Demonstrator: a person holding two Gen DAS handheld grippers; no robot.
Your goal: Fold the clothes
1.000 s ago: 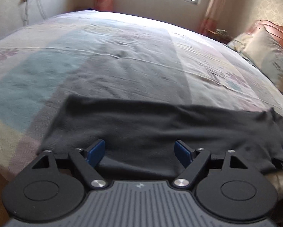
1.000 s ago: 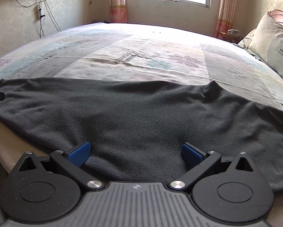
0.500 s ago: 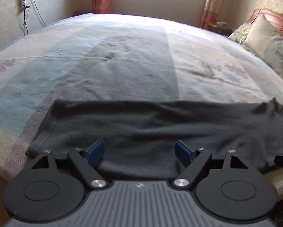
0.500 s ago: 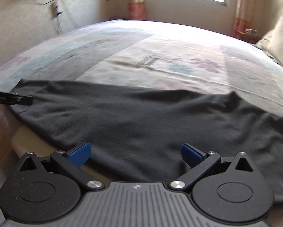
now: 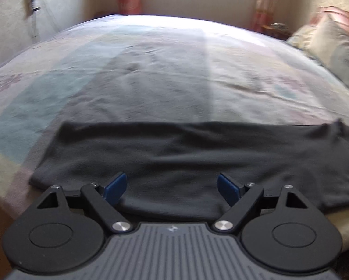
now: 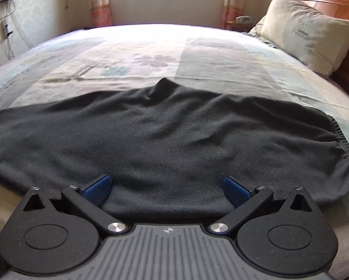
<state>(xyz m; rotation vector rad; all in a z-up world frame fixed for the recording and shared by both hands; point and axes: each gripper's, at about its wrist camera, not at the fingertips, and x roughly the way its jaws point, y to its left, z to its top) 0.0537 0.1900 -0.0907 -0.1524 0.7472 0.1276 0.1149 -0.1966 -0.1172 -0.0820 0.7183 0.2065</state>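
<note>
Left wrist view soft with blur throughout; dark grey fleece garment [image 5: 186,154] runs out of frame at right edge, near hem hidden behind left tongs [image 5: 172,187]. Right wrist view: same garment cut off at left edge, near edge hidden under right tongs [image 6: 166,187]. Beige printed pillow [image 6: 307,35]: print too small to read.

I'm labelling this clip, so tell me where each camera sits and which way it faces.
Left wrist: sits on the left gripper, looking down across the dark grey fleece garment on the pastel patchwork bedspread; its blue-padded jaws are opening, nothing between them.
Right wrist: sits on the right gripper, facing the garment's elastic waistband and beige pillow; jaws wide.
Shared: garment, bedspread, window.
</note>
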